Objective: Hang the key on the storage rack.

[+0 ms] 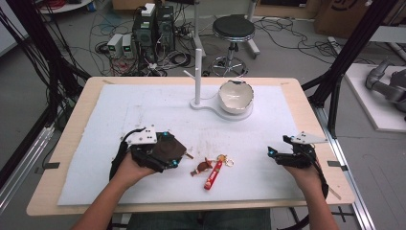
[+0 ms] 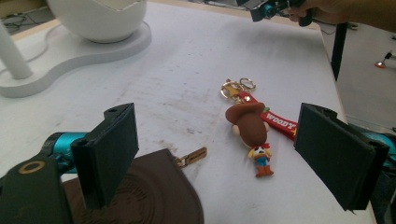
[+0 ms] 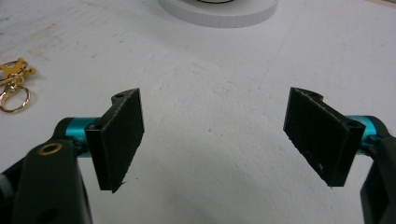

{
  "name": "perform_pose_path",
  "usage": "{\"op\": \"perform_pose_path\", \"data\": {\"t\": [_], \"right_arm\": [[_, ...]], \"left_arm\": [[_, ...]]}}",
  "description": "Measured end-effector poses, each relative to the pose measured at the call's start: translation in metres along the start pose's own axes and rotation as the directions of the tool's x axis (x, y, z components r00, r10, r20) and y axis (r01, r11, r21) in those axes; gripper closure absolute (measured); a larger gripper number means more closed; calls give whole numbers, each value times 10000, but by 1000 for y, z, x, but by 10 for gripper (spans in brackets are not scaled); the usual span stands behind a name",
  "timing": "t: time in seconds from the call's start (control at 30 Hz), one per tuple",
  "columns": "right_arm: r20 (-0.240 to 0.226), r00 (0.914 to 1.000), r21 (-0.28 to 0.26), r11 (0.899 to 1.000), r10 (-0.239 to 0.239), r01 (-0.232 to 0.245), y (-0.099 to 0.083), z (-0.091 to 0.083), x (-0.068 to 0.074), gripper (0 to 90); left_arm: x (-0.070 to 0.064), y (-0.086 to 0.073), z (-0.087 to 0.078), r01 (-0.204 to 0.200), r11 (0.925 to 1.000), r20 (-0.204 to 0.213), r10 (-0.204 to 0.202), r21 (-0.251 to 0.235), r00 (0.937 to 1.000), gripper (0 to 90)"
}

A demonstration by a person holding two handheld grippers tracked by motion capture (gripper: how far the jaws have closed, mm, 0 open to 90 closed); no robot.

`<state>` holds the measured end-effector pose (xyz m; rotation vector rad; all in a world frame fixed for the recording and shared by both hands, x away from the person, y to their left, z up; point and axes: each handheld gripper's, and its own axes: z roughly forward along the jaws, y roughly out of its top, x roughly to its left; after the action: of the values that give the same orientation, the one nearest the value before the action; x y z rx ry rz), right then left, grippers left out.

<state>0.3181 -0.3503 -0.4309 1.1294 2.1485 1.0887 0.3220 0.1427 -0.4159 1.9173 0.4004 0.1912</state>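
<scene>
A keychain lies on the white mat: a small cowboy figure with a brown hat, a red strap and gold rings. A brown leather pouch with a zipper pull lies just left of it. My left gripper hovers open over the pouch's edge, and the figure shows between its jaws. My right gripper stands open over bare mat at the right, with the gold rings off to its left.
A white stand with an upright pole and a cracked-egg-shaped white bowl stands at the back middle of the mat. The wooden table edge runs close to my right hand.
</scene>
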Motion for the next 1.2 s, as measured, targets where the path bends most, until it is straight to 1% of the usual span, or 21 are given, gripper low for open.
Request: {"op": "perform_pose_path", "data": {"t": [0.07, 0.1, 0.2, 0.23, 0.3, 0.33, 0.4, 0.43, 0.5, 0.57, 0.6, 0.67, 0.7, 0.83, 0.9, 0.93, 1.0, 1.07, 1.1, 1.13, 1.2], "right_arm": [[23, 10000, 43, 10000, -17, 16, -1, -1, 0, 204], [64, 10000, 30, 10000, -10, 9, -2, -3, 0, 204], [100, 9999, 41, 10000, -38, 38, -3, -5, -1, 204], [133, 9999, 59, 10000, 13, -14, -5, -7, -1, 204], [171, 9998, 55, 10000, 33, -34, -6, -8, -1, 204], [171, 9998, 55, 10000, 33, -34, -6, -8, -1, 204], [193, 9998, 60, 10000, -5, 4, -7, -9, -2, 204], [193, 9998, 60, 10000, -5, 4, -7, -9, -2, 204], [214, 9998, 101, 9999, 7, -9, -8, -10, -1, 204], [196, 9998, 107, 9999, -13, 11, -8, -10, -1, 204], [198, 9998, 133, 9999, -12, 9, -8, -10, -1, 204], [201, 9998, 156, 9999, -20, 17, -8, -9, -1, 204], [174, 9998, 155, 9999, -36, 33, -8, -9, -1, 204], [136, 9999, 174, 9998, -98, 96, -7, -8, -1, 204], [133, 9999, 191, 9998, -75, 73, -7, -7, 0, 204], [125, 9999, 183, 9998, -96, 94, -7, -7, 0, 204], [135, 9998, 181, 9998, -128, 125, -8, -8, 0, 204], [153, 9998, 173, 9998, -83, 80, -8, -8, -1, 204], [158, 9998, 174, 9998, -85, 82, -8, -8, -1, 204], [175, 9998, 177, 9998, -93, 90, -8, -9, -1, 204], [174, 9998, 187, 9998, -78, 75, -8, -8, -1, 204]], "left_arm": [[-3, 2, 9, -58, 9999, 171, 55, 152, 9998, 137], [-6, 5, 17, -140, 9997, 286, 134, 224, 9995, 137], [-9, 7, 24, -237, 9993, 429, 225, 277, 9988, 137], [-13, 10, 35, -423, 9980, 548, 398, 465, 9977, 138], [-15, 11, 43, -586, 9957, 695, 536, 714, 9961, 138], [-15, 11, 43, -586, 9957, 695, 536, 714, 9961, 137], [-18, 11, 55, -763, 9912, 794, 679, 1082, 9945, 138], [-18, 11, 55, -763, 9912, 794, 679, 1082, 9945, 137], [-22, 12, 66, -930, 9859, 888, 811, 1391, 9927, 138], [-23, 12, 69, -930, 9849, 892, 805, 1461, 9928, 138], [-24, 12, 72, -1050, 9810, 962, 901, 1630, 9913, 138], [-26, 11, 77, -1071, 9774, 980, 903, 1825, 9911, 138], [-27, 11, 82, -1074, 9730, 1017, 881, 2043, 9909, 138], [-30, 9, 91, -1160, 9624, 1120, 907, 2457, 9896, 141], [-30, 8, 94, -1227, 9569, 1067, 976, 2631, 9895, 143], [-30, 7, 96, -1145, 9572, 1064, 889, 2657, 9903, 145], [-29, 7, 99, -1100, 9544, 1055, 835, 2776, 9909, 153], [-28, 5, 102, -1073, 9476, 1011, 802, 3010, 9916, 157], [-28, 5, 102, -1073, 9476, 1011, 802, 3010, 9916, 162], [-27, 4, 105, -963, 9435, 947, 696, 3169, 9931, 167], [-27, 3, 107, -933, 9381, 854, 685, 3336, 9940, 184]]}}
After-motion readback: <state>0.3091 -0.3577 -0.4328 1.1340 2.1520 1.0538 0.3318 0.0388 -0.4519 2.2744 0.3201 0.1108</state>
